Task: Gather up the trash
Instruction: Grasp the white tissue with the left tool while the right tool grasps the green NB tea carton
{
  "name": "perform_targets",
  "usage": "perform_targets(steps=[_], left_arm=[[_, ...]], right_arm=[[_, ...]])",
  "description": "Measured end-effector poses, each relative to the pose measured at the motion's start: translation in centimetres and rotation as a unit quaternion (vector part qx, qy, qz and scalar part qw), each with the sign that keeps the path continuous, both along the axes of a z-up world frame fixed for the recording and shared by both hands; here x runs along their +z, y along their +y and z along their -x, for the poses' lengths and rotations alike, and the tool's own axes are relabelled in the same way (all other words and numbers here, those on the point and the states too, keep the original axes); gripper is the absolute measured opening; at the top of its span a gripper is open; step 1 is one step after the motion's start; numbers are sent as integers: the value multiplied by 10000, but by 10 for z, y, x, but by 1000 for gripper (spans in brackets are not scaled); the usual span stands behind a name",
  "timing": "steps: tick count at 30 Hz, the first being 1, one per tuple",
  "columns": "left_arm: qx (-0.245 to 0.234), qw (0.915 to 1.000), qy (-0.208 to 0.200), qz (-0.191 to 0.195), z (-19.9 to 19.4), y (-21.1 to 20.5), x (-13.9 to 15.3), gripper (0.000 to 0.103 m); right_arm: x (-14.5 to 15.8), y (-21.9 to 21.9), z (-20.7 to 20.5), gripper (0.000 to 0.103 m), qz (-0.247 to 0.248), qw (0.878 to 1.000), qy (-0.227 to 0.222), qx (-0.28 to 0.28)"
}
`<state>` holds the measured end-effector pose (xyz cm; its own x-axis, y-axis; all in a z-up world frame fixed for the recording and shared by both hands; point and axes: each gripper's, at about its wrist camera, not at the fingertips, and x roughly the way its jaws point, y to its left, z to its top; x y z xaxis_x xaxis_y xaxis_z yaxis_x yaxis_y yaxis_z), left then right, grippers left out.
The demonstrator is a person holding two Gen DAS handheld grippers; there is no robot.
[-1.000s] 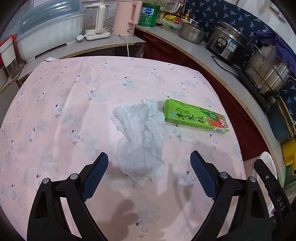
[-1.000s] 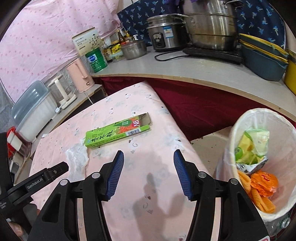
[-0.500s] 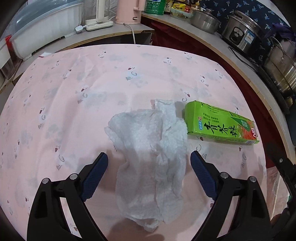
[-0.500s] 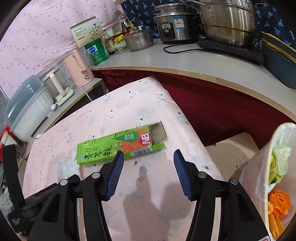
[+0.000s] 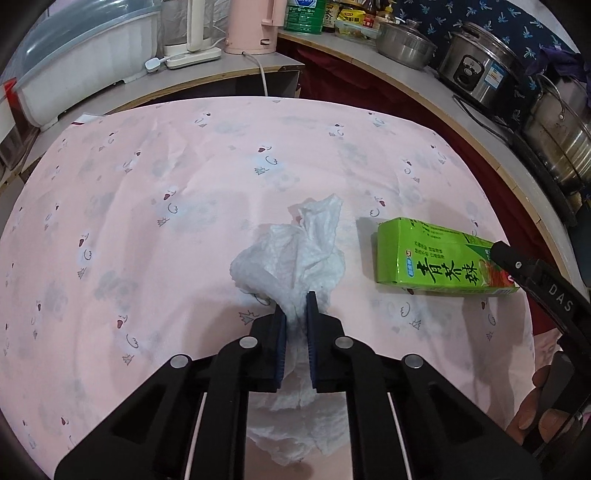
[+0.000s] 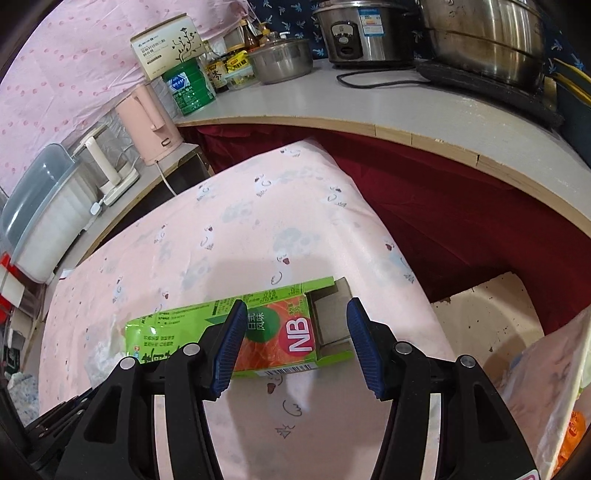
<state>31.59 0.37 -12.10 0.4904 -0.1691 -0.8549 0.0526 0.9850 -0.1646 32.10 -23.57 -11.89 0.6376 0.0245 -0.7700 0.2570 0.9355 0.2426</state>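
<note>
A crumpled white paper towel [image 5: 295, 251] lies on the pink tablecloth [image 5: 147, 221]. My left gripper [image 5: 294, 306] is shut on the towel's near part, and the rest bunches up in front of the fingers. A green carton [image 5: 439, 266] lies just right of the towel, its flap end open. In the right wrist view my right gripper [image 6: 295, 317] is open and hovers over the carton [image 6: 273, 328], its open end between the fingers [image 6: 232, 332]. A slice of the white-lined trash bin [image 6: 546, 398] shows at the lower right.
A curved counter [image 6: 406, 96] behind the table holds a rice cooker [image 6: 362, 29], steel pots [image 5: 406, 44], a pink kettle [image 6: 147, 122], a green tin [image 6: 188, 88] and a lidded plastic box [image 6: 44, 210]. A dark red cloth [image 6: 461, 221] hangs below the counter, right of the table.
My left gripper has moved down onto the paper towel and shut on it, bunching it up. My right gripper has moved in over the green carton's open end and stayed open.
</note>
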Motion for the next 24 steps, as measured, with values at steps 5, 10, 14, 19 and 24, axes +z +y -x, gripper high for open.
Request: perform_targets(steps=[5, 10, 14, 19, 24], left_arm=[[25, 10000, 63, 73, 3, 4, 0, 9], [54, 9998, 125, 133, 12, 8, 1, 9], [106, 9996, 187, 183, 24, 15, 1, 9], [156, 9993, 262, 229, 40, 25, 1, 9], [226, 9991, 288, 232, 54, 37, 1, 9]], right_arm=[[-1, 8, 8, 55, -129, 9999, 13, 114], [-2, 27, 26, 55, -295, 9989, 61, 358], [-4, 48, 45, 55, -443, 9973, 100, 569], [-5, 79, 68, 54, -487, 9949, 142, 867], [-7, 101, 79, 50, -345, 9931, 140, 1109]])
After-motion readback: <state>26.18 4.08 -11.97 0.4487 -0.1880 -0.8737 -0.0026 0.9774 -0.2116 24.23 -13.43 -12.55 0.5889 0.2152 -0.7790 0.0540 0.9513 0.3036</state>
